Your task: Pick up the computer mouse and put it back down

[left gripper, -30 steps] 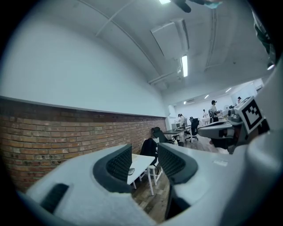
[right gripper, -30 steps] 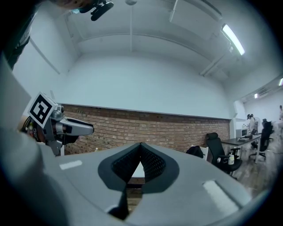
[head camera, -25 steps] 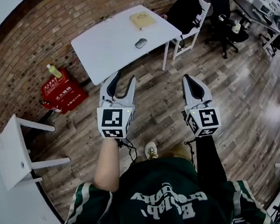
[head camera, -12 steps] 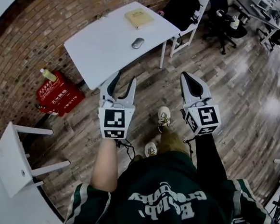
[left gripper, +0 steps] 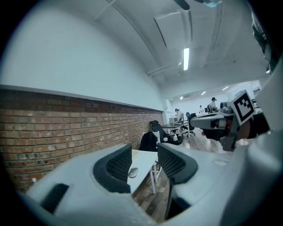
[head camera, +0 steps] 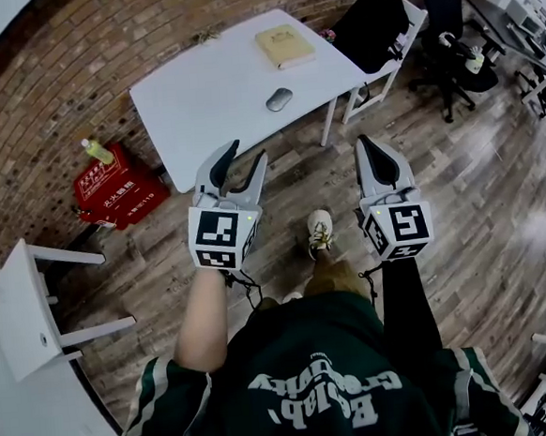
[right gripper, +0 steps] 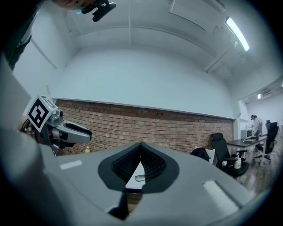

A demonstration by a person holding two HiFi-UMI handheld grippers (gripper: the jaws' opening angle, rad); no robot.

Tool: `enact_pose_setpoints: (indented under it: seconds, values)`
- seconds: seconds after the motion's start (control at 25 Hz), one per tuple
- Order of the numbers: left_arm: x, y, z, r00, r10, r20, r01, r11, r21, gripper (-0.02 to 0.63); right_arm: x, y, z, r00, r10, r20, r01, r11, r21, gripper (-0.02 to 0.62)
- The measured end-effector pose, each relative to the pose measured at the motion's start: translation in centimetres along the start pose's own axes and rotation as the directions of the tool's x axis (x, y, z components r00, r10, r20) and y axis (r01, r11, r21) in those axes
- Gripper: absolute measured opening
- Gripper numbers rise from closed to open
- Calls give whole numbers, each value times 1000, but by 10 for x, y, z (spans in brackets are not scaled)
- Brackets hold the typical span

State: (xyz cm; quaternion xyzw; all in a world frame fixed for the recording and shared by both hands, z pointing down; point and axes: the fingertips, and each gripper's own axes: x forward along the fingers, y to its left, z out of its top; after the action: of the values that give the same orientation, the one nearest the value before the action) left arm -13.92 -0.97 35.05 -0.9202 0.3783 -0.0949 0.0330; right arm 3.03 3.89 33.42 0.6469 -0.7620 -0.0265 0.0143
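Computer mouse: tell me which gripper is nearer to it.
Left. The left gripper hangs short of the computer mouse, slightly to its left; the right gripper is farther off to its right.

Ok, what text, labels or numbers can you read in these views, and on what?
Red plastic box: white characters, apparently "灭火器箱".
Dark green shirt: white lettering, upside down in the head view, not legible.
Yellowish book: cover print too small to read.
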Motion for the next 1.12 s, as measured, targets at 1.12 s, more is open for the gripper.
enact_pose_setpoints:
  seconds: [1.12]
  values:
    - [276,114,-15,994,70,-83,-86,976,-202,178,299,-148,-20,969,248,0,-248,967,60,12]
